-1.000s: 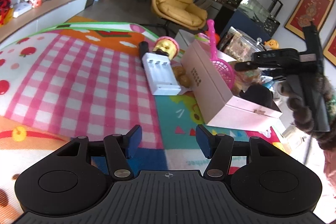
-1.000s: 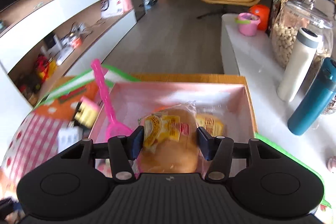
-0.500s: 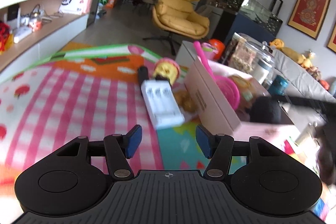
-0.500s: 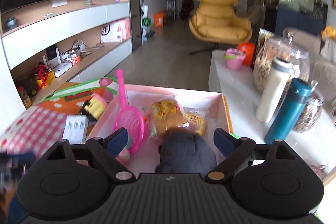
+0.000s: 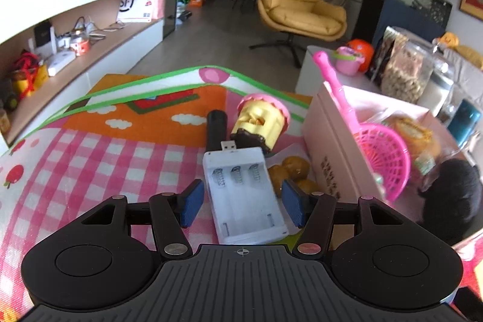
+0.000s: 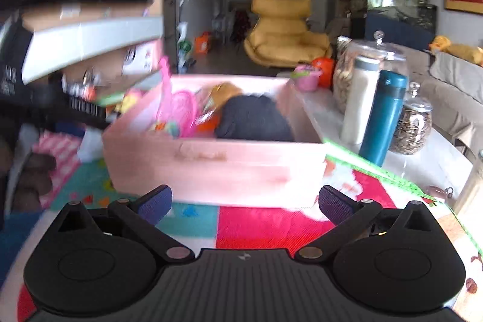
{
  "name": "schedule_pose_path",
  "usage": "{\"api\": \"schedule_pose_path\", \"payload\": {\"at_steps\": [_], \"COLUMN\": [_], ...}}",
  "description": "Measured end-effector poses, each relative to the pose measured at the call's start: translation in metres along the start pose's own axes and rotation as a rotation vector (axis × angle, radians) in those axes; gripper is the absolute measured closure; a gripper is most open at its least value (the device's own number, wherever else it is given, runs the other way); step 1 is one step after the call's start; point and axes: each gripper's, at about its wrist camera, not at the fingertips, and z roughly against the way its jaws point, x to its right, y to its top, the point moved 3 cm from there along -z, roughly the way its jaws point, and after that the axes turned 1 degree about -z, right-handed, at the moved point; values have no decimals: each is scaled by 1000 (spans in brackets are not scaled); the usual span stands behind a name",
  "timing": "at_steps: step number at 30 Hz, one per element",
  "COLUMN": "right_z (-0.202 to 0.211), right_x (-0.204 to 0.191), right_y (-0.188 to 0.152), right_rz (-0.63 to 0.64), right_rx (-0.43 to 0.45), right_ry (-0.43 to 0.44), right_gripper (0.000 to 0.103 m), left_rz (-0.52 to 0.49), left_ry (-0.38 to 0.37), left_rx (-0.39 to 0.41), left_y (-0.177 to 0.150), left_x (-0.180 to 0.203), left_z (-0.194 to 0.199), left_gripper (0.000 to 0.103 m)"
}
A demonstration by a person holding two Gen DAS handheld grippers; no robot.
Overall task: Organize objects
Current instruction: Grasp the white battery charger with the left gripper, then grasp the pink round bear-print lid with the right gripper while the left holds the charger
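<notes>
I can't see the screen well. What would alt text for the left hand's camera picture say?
An open left gripper straddles a white battery charger lying on a colourful play mat. Beside the charger lie a black cylinder, a toy cupcake and small brown lumps. To the right, a pink box holds a pink toy net.

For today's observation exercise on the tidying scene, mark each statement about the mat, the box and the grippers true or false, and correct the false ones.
1. The white battery charger lies on the mat between the left gripper's fingers. True.
2. The pink net scoop lies on the mat. False: it is in the pink box.
3. The right gripper holds a snack packet. False: its fingers are opening, with nothing between them.
4. The teal bottle stands upright outside the box. True.
</notes>
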Motion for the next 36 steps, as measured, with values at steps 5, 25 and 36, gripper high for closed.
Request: {"api": "schedule_pose_path", "payload": {"at_steps": [5, 25, 36], "right_z": [-5, -16, -1], "right_x": [4, -26, -130], "right_y": [-1, -2, 75], "right_rz": [-25, 98, 250], "right_rx": [-29, -175, -143], "right_ry": [5, -94, 83], "right_gripper": [0, 0, 0], "left_rz": [-19, 119, 228], "left_ry": [39, -74, -135], "left_rx": [2, 65, 127], "left_y": [-9, -80, -90], "left_x": [-5, -114, -147], "left_z": [-6, 102, 111], "left_gripper": [46, 49, 49]}}
